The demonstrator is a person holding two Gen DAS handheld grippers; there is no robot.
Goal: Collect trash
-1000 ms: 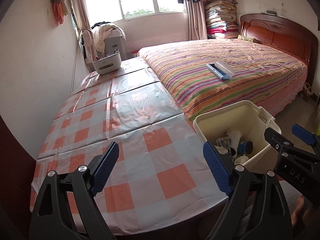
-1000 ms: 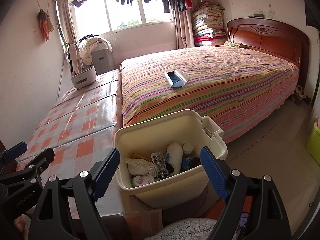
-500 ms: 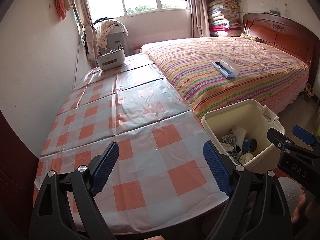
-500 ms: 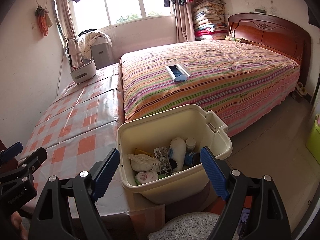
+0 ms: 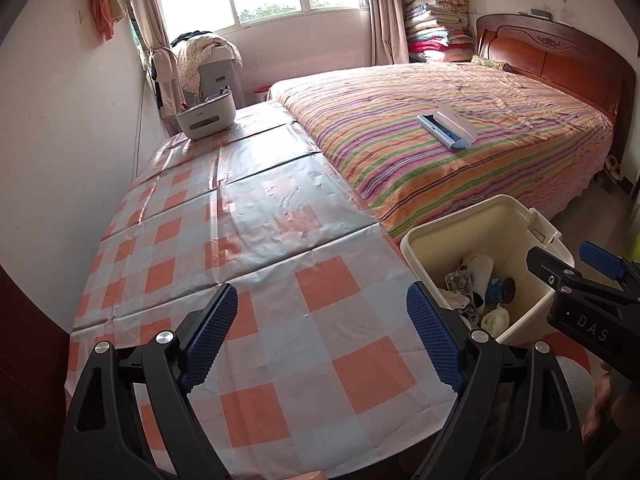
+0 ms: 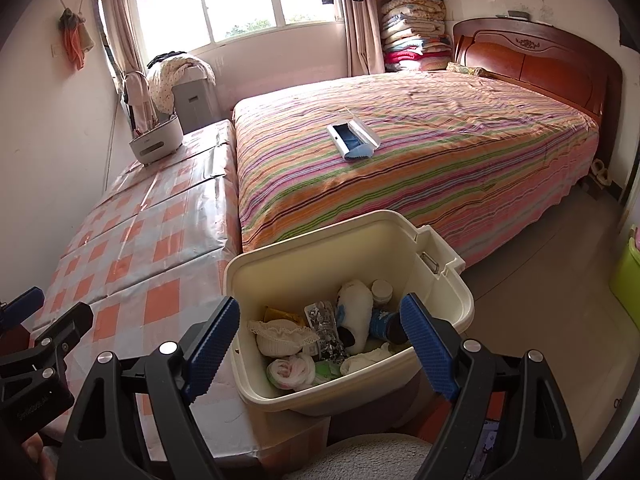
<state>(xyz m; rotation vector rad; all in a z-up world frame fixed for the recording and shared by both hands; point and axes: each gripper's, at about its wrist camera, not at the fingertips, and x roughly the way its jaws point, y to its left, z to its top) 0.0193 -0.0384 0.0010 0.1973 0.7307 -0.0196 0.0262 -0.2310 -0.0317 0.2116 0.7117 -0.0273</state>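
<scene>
A cream plastic bin (image 6: 448,276) (image 5: 516,224) stands beside the table and holds crumpled tissues, a foil wrapper, a white sock and small bottles (image 6: 332,332). My right gripper (image 6: 320,342) hovers open just in front of and above the bin, nothing between its blue pads. Over the checked tablecloth (image 5: 248,264) my left gripper (image 5: 322,340) is open and empty too. In the left wrist view the right gripper's fingers (image 5: 560,276) show at the right edge.
A striped bed (image 6: 420,160) carries a white and blue open case (image 6: 352,140). A white caddy (image 5: 206,118) sits at the table's far end. The wooden headboard (image 5: 560,56) stands at the far right, a green tub (image 6: 628,276) on the floor to the right.
Both views have pulled back and tilted slightly; the bin and table edge sit a little farther from the fingers. Both grippers stay open.
</scene>
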